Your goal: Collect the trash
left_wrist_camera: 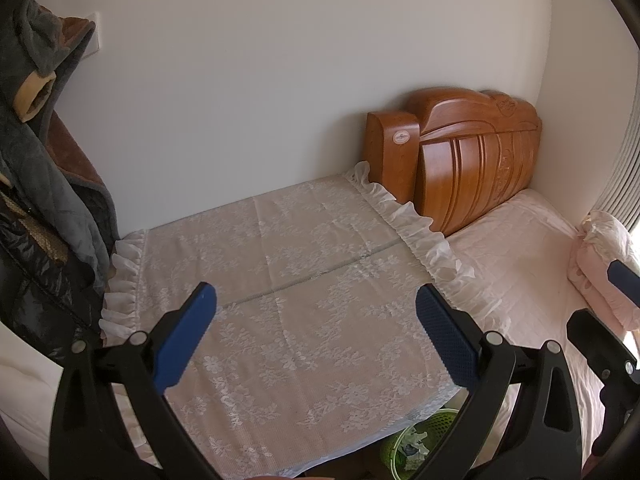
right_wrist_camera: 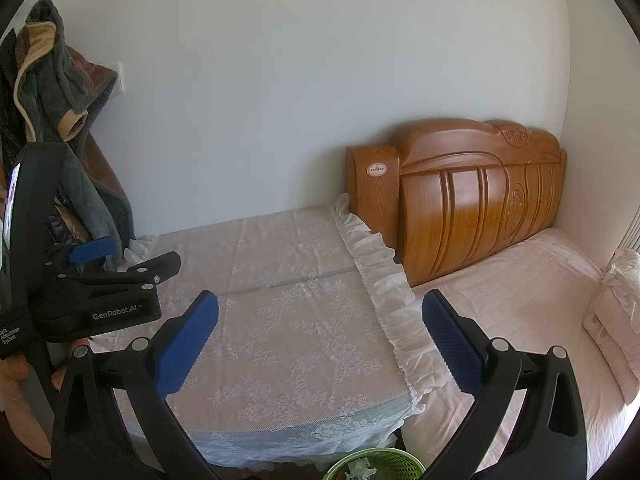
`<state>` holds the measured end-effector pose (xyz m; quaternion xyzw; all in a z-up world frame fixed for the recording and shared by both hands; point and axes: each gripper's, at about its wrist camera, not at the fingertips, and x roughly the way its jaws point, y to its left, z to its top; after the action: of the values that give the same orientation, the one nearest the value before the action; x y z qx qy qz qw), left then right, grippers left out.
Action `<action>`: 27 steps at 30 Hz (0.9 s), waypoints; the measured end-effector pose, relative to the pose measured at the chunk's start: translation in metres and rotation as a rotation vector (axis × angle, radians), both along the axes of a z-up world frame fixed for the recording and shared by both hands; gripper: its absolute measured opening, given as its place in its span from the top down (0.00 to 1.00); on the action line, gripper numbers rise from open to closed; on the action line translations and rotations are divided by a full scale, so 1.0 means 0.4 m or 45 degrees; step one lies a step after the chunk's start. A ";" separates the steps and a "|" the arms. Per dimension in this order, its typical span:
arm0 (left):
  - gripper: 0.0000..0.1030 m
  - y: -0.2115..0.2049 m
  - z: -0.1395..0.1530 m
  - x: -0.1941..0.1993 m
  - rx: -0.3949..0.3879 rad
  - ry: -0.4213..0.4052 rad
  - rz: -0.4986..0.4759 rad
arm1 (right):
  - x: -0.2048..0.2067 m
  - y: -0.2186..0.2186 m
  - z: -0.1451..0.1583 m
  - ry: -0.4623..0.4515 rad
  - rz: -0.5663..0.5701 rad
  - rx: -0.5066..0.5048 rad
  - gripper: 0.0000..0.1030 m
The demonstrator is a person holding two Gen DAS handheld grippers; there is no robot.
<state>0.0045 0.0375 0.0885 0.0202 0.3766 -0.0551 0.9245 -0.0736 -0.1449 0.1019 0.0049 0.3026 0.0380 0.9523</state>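
Both claws, left gripper (left_wrist_camera: 316, 320) and right gripper (right_wrist_camera: 320, 328), gape wide; green basket (right_wrist_camera: 376, 465) seemingly holds paper.

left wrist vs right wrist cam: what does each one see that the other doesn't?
Left wrist only: a black shiny jacket at the left edge, and just a sliver of the right gripper at the right edge.

Right wrist only: the left gripper from the side with its GenRobot.AI label, plus part of the hand holding it.

Both: lace-covered table, carved wooden headboard, pink bed, green basket holding crumpled trash, hanging grey coat. Both grippers are open and empty.
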 end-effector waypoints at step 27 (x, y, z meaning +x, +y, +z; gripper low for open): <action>0.07 0.010 -0.023 0.029 0.030 0.018 -0.004 | 0.009 0.002 -0.025 0.038 0.010 -0.009 0.02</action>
<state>0.0162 0.0417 0.0793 0.0312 0.3839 -0.0522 0.9214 -0.0701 -0.1439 0.0921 0.0010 0.3169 0.0406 0.9476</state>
